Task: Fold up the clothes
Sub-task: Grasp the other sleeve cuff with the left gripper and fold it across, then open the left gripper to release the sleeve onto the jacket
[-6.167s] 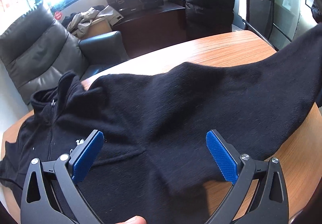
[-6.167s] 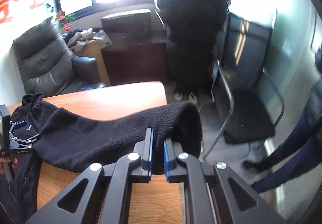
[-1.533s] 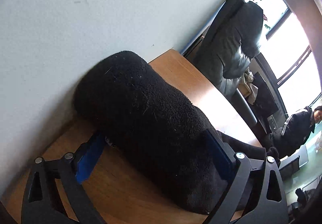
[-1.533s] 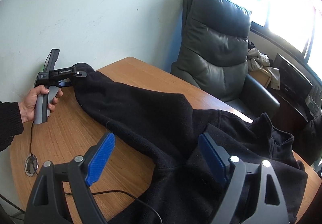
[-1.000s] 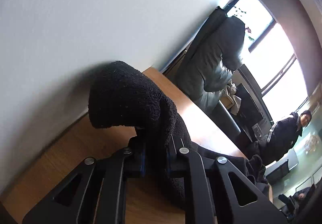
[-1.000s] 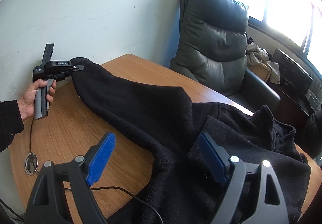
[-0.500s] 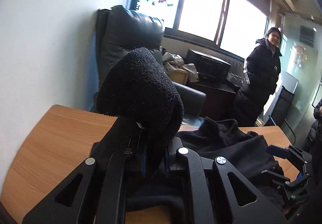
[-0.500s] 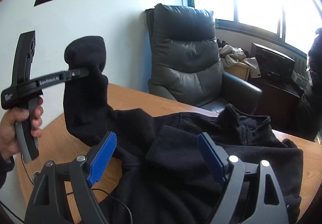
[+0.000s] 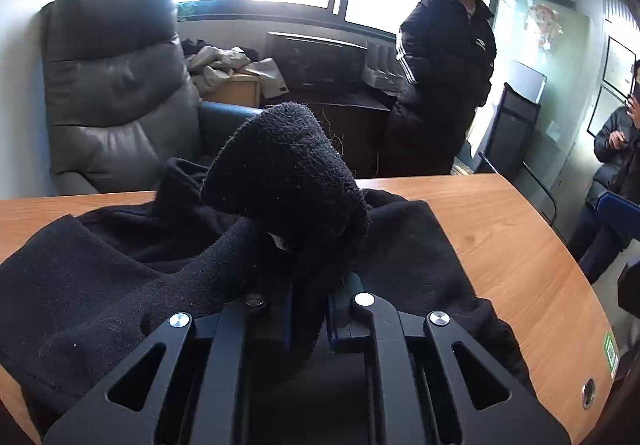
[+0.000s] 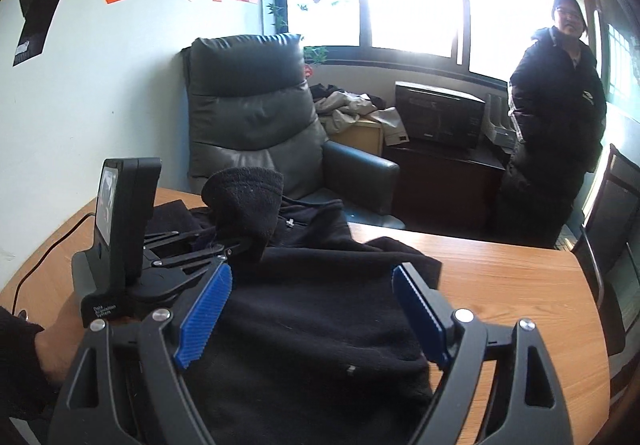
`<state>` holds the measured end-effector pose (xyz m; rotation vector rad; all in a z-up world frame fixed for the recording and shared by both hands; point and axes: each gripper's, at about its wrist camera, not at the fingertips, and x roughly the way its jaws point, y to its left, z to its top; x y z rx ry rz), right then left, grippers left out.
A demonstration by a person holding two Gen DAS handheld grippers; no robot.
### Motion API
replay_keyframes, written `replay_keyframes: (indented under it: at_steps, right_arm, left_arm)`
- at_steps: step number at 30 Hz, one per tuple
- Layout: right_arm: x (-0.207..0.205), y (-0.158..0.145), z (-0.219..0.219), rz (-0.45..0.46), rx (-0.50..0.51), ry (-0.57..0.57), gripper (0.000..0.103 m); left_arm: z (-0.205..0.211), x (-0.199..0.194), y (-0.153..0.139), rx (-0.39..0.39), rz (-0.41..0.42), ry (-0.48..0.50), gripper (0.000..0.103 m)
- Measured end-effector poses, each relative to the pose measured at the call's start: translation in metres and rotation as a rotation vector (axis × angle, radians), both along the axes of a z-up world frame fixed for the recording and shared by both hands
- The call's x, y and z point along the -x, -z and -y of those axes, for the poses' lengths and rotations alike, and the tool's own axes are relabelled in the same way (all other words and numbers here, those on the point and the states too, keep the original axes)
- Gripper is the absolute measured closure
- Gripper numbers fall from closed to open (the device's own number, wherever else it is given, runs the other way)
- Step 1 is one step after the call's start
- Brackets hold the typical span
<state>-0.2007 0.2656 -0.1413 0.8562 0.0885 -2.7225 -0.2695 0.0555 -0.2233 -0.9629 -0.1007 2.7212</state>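
Observation:
A black fleece jacket (image 10: pixel 328 309) lies spread on the wooden table (image 10: pixel 512 285); it also shows in the left wrist view (image 9: pixel 92 277). My left gripper (image 9: pixel 308 309) is shut on the jacket's sleeve, whose cuff (image 9: pixel 284 165) stands up above the jaws and over the jacket's body. In the right wrist view the left gripper (image 10: pixel 236 245) holds the cuff (image 10: pixel 244 193) at the left, above the jacket near its collar. My right gripper (image 10: pixel 312 313) is open and empty, low over the jacket's body.
A grey leather armchair (image 10: pixel 252 117) stands behind the table by the white wall. A person in a black coat (image 9: pixel 440 77) stands at the back right, another (image 9: pixel 616 173) at the far right. A dark cabinet (image 10: pixel 440 169) is under the window. A cable (image 10: pixel 44 249) runs along the table's left edge.
My left gripper has carried the sleeve from the table's left end over the jacket's body and lowered it. The right gripper stays open above the jacket.

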Motion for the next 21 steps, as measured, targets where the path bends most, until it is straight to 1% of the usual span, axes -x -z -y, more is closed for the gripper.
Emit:
replay_keyframes:
  at_steps: [2,4,5,6,7,9,10,11,12,13,15,16,18,20,21]
  right_arm:
    - [0.000,0.003,-0.022,0.001,0.002,0.016,0.016]
    - [0.001,0.006,-0.041,0.000,0.003,0.031,0.015]
    - [0.003,0.008,-0.049,0.003,0.005,0.038,0.015]
    - [0.004,0.010,-0.054,0.005,0.006,0.041,0.015]
    - [0.005,0.010,-0.058,0.004,0.005,0.039,0.016]
    - [0.009,0.008,-0.062,0.000,0.000,0.031,0.016]
    - [0.011,0.006,-0.061,0.000,0.001,0.023,0.016]
    - [0.013,0.004,-0.060,0.000,0.002,0.016,0.015]
    - [0.015,0.001,-0.058,-0.001,0.006,0.007,0.015]
    - [0.018,-0.003,-0.054,-0.006,0.015,-0.006,0.015]
    - [0.027,-0.002,-0.037,0.009,0.031,-0.050,0.014]
    - [0.032,0.001,-0.026,0.025,0.037,-0.077,0.014]
    - [0.043,0.007,-0.003,0.057,0.050,-0.130,0.013]
    - [0.054,0.014,0.020,0.089,0.063,-0.184,0.013]
    - [0.060,0.017,0.032,0.105,0.070,-0.211,0.013]
  left_arm:
    - [-0.010,-0.005,-0.001,0.008,0.009,0.004,0.092]
    - [-0.020,-0.011,-0.002,0.016,0.017,0.009,0.088]
    - [-0.025,-0.013,-0.003,0.020,0.022,0.011,0.084]
    - [-0.030,-0.016,-0.003,0.024,0.026,0.013,0.076]
    - [-0.035,-0.019,-0.004,0.028,0.031,0.016,0.071]
    - [-0.045,-0.024,-0.005,0.036,0.039,0.020,0.049]
    - [-0.050,-0.027,-0.005,0.040,0.044,0.022,0.043]
    - [-0.055,-0.029,-0.006,0.044,0.048,0.024,0.031]
    - [-0.060,-0.032,-0.006,0.048,0.052,0.027,0.022]
    - [-0.065,-0.035,-0.007,0.052,0.057,0.029,0.018]
    - [-0.075,-0.040,-0.008,0.060,0.066,0.033,0.001]
    - [-0.054,-0.050,-0.027,0.054,0.031,0.002,0.000]
    - [-0.019,-0.057,-0.046,0.065,-0.018,-0.032,0.000]
    - [0.023,-0.051,-0.056,0.115,-0.021,-0.088,0.000]
    - [0.046,-0.044,-0.056,0.126,-0.012,-0.121,0.000]
